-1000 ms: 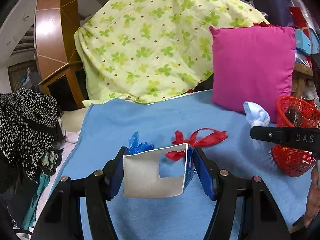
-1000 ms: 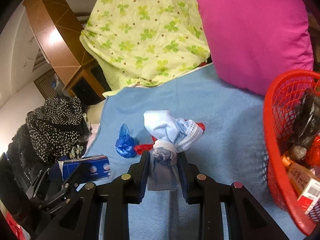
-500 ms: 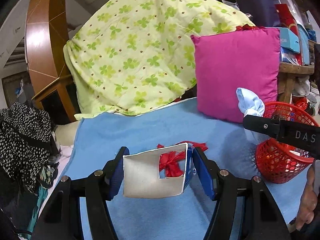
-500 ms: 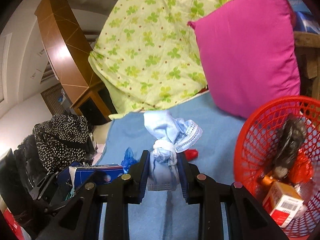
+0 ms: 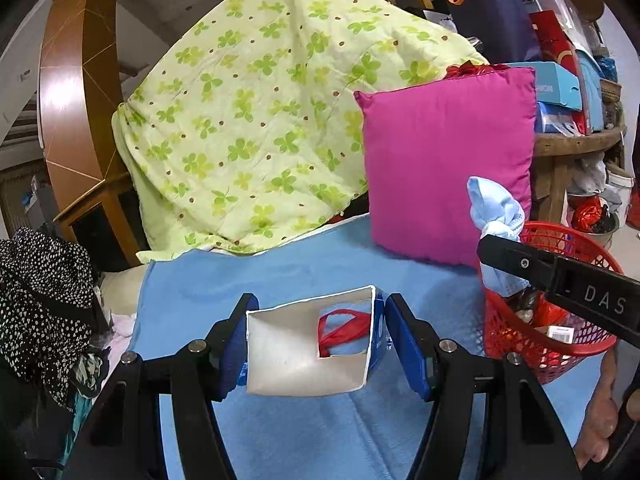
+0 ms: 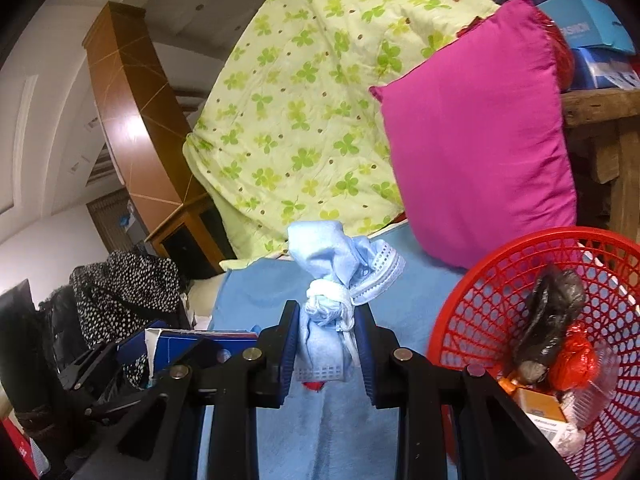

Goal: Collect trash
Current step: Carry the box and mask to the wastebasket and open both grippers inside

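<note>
Your left gripper (image 5: 318, 346) is clamped on an open carton (image 5: 308, 354): its blue pads press the carton's two sides, and you look straight into its white inside. A square hole is cut in the far wall, and through it a red ribbon (image 5: 340, 326) shows, lying on the blue sheet (image 5: 280, 276) beyond. The carton is held clear above the sheet.

Your right gripper (image 6: 326, 354) is clamped on a knotted mask (image 6: 340, 276), pale blue, with the jaws nearly together around its lower end. The knot and the loose folds stand up above the pads. In the left view the mask (image 5: 494, 212) sticks up from the right gripper's black arm, just in front of the pink pillow (image 5: 448, 160).

The red basket (image 6: 480, 308) stands on the sheet to the right of both grippers, just beside the mask but not under it. It already holds a black bag (image 6: 552, 312), a red wrapper (image 6: 572, 360) and a small box (image 6: 536, 404).

A green clover quilt (image 5: 256, 120) is heaped behind the sheet. A spotted black cloth (image 5: 44, 300) lies off the sheet's left edge.
</note>
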A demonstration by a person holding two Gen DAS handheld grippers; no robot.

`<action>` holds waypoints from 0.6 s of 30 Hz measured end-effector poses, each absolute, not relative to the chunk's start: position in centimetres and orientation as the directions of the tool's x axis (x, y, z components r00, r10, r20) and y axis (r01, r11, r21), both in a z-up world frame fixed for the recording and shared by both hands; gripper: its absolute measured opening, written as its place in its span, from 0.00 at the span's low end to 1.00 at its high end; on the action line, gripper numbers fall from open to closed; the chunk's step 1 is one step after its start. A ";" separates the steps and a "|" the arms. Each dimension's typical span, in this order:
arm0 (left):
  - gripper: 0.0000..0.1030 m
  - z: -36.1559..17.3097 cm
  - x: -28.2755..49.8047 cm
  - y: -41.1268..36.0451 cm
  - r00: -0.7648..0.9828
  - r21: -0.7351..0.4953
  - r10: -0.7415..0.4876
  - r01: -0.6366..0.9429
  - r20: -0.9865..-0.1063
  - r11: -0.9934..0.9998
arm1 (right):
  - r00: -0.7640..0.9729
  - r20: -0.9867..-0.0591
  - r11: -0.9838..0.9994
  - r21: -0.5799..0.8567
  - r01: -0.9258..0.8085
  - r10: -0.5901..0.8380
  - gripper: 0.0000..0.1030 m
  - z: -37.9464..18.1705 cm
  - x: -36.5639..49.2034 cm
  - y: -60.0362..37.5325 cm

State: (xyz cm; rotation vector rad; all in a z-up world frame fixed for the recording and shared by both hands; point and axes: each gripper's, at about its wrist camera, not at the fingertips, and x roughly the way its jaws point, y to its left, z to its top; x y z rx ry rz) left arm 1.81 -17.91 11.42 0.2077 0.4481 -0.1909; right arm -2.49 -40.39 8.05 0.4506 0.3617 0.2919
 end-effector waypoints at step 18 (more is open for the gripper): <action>0.65 12.9 1.7 -21.7 0.882 0.167 -0.190 0.285 -0.432 0.944 | 0.930 -0.233 0.847 0.517 -0.128 0.283 0.29 8.2 -4.0 -45.2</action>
